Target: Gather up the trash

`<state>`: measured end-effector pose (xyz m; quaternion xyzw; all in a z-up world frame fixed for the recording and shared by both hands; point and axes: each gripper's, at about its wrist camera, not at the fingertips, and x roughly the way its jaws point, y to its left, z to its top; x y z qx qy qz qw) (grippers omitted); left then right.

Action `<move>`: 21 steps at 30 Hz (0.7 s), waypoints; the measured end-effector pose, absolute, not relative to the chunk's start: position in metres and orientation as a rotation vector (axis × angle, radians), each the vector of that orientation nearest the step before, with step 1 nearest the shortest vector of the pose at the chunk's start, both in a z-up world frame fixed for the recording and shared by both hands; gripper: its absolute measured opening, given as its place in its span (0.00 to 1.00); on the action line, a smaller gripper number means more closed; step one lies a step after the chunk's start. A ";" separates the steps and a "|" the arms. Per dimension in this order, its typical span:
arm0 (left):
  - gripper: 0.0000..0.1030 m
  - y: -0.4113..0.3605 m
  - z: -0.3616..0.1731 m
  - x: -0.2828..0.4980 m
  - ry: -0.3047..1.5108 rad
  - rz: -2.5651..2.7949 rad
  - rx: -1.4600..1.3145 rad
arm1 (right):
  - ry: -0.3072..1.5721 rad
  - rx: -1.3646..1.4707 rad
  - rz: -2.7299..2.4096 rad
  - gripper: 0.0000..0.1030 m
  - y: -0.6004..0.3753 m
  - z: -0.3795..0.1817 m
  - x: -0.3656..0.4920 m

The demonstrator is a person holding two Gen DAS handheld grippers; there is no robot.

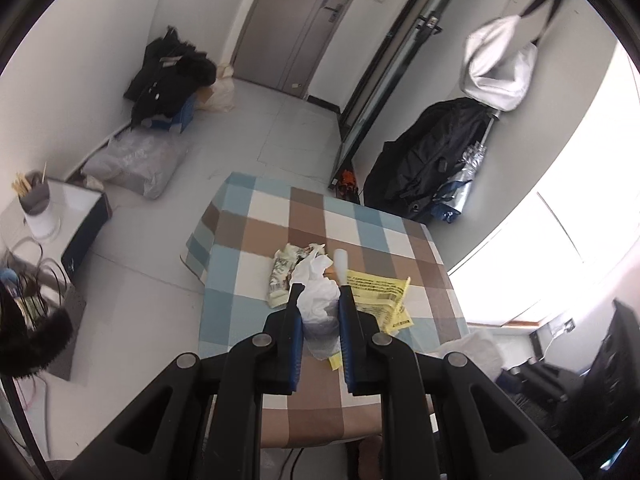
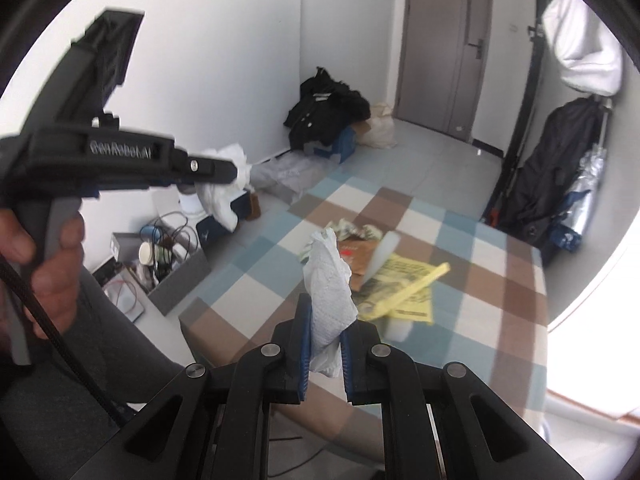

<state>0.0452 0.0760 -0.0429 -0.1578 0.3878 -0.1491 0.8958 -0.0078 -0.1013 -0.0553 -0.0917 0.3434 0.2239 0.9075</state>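
My left gripper (image 1: 320, 292) is shut on a white plastic bag (image 1: 318, 300) and holds it above the checkered table (image 1: 256, 268). In the right wrist view the left gripper (image 2: 224, 172) shows at the left, with the bag (image 2: 224, 196) hanging from it. My right gripper (image 2: 325, 320) is shut on a crumpled white paper towel (image 2: 330, 280), held above the table (image 2: 480, 280). On the table lie a yellow printed wrapper (image 1: 380, 292) (image 2: 404, 284), a crumpled patterned wrapper (image 1: 284, 272), a brown paper piece (image 2: 358, 258) and a white plastic piece (image 1: 341, 264) (image 2: 384, 256).
The floor to the left holds a grey box of cables and cups (image 2: 160, 256), a clear plastic sack (image 1: 136, 160) and a pile of black clothes (image 1: 168, 76). A black bag (image 1: 432, 156) leans on the right wall. A door (image 2: 444, 44) is at the back.
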 end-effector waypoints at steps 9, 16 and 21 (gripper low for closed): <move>0.11 0.034 0.012 0.011 0.654 -0.414 -0.242 | 0.644 -0.112 0.372 0.11 -0.163 -0.001 -0.040; 0.11 -0.013 0.041 0.000 0.597 -0.507 -0.183 | 0.591 -0.014 0.295 0.11 -0.219 0.035 -0.054; 0.11 -0.045 0.052 0.001 0.589 -0.590 -0.170 | 0.547 0.039 0.225 0.11 -0.262 0.056 -0.067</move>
